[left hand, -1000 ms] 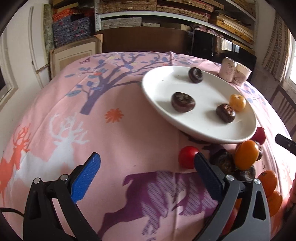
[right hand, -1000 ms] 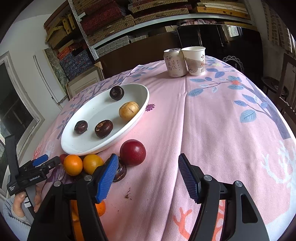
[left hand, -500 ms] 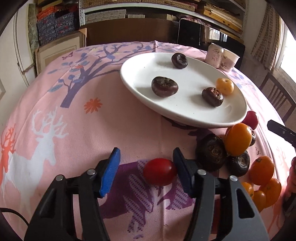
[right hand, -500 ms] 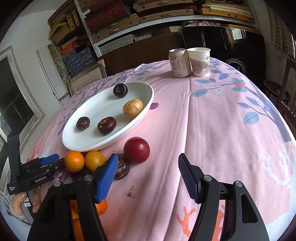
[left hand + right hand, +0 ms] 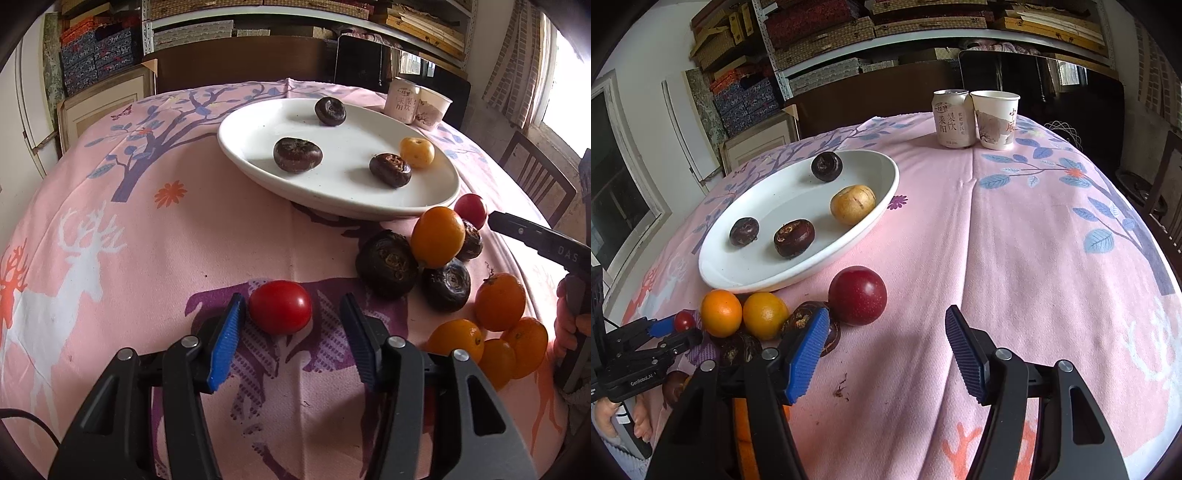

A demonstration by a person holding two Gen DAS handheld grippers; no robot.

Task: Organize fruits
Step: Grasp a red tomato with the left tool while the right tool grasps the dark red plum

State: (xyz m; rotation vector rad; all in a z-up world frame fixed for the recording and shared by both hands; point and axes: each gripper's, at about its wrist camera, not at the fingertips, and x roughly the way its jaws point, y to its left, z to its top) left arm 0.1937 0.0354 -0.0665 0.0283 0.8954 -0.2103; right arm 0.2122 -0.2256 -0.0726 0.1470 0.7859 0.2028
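Taking the white plate [image 5: 258, 162] as the landmark, the left gripper [image 5: 291, 314] sits well in front of its near rim, low over the pink tablecloth [image 5: 147, 240], jaws apart around a small red tomato [image 5: 280, 307]; the left blue pad [image 5: 225, 343] lies just beside or against the tomato's side while the right pad stands clear of it, so the tomato is bracketed but not squeezed. On the plate lie three dark water chestnuts [image 5: 297, 155] and one yellow fruit [image 5: 417, 152] toward its right side. Just past the plate's near-right rim is a cluster: more dark chestnuts [image 5: 386, 263], an orange [image 5: 437, 236] resting on top of them, and a dark red plum [image 5: 857, 296] right of those. Further to the front and right of the plate, a loose heap of small oranges [image 5: 499, 302] lies on the cloth. The right gripper [image 5: 882, 332] hovers in front of the plum, fingers spread wide with nothing between them. Behind the plate's far-right end stand a drink can [image 5: 953, 119] and a paper cup [image 5: 995, 120], touching.
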